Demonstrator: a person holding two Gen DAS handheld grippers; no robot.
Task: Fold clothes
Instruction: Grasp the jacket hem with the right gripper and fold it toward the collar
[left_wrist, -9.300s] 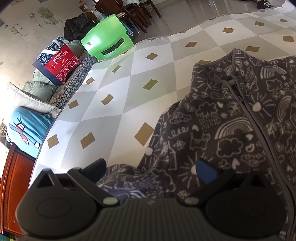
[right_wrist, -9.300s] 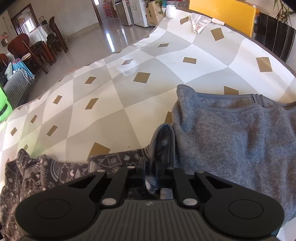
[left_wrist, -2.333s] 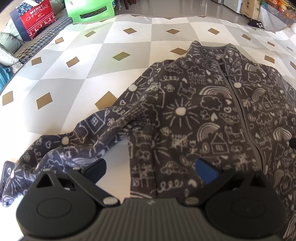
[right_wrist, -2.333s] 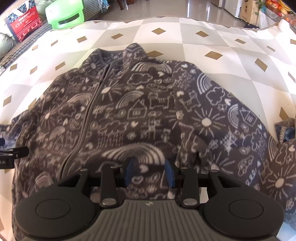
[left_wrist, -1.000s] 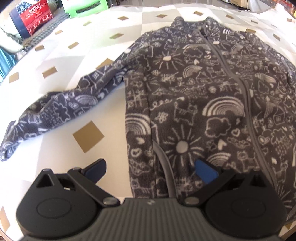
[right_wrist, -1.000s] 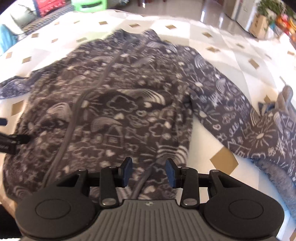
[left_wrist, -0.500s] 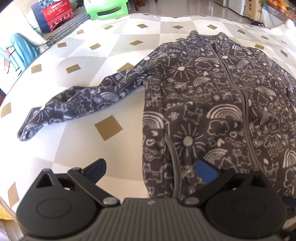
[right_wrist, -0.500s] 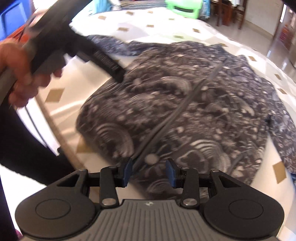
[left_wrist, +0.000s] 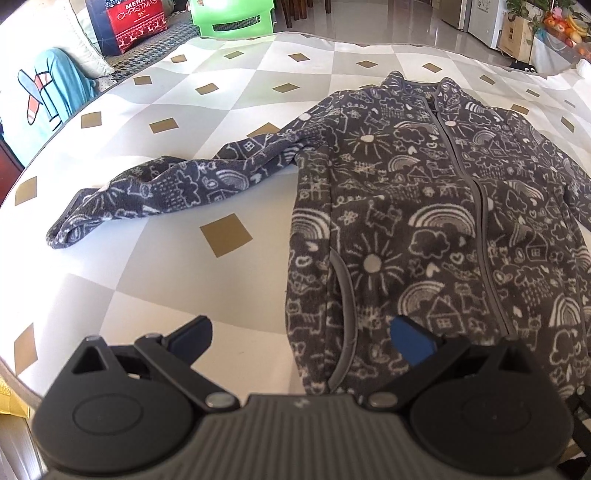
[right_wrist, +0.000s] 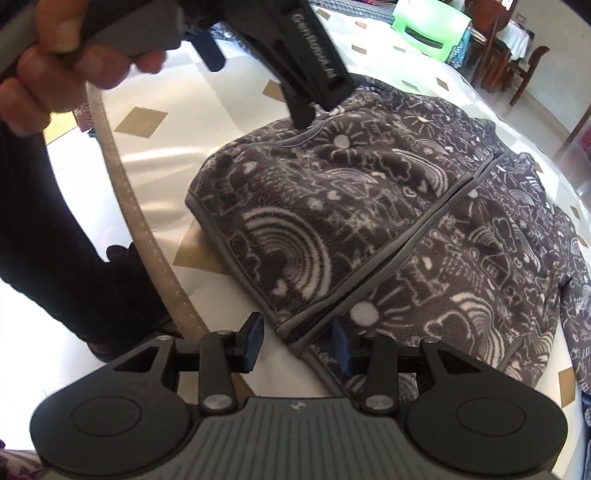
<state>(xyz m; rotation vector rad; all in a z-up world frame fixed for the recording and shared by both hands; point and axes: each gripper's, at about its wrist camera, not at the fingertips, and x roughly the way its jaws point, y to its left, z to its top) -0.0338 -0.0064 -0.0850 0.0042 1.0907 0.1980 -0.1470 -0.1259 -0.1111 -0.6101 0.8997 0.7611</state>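
Note:
A dark grey fleece jacket (left_wrist: 443, 206) with white doodle print lies front up and zipped on the diamond-patterned table (left_wrist: 177, 266). Its one sleeve (left_wrist: 177, 184) stretches out to the left. My left gripper (left_wrist: 301, 338) is open and empty, low over the jacket's bottom left corner. My right gripper (right_wrist: 297, 341) is open, its jaws on either side of the jacket's (right_wrist: 369, 229) bottom hem at the zip end. The left gripper's body (right_wrist: 306, 70) shows at the top of the right wrist view, held in a hand above the jacket's left side.
A green plastic stool (left_wrist: 232, 18), a red Christmas bag (left_wrist: 136, 18) and cushions (left_wrist: 48, 96) lie beyond the table's far left. The table's near edge (right_wrist: 147, 229) runs beside the person's dark-clad legs (right_wrist: 55, 236). Chairs (right_wrist: 517, 55) stand far off.
Both grippers have drawn back to the jacket's bottom hem. The right gripper swung round to the hem at the zip end. The left sleeve has come fully into the left view.

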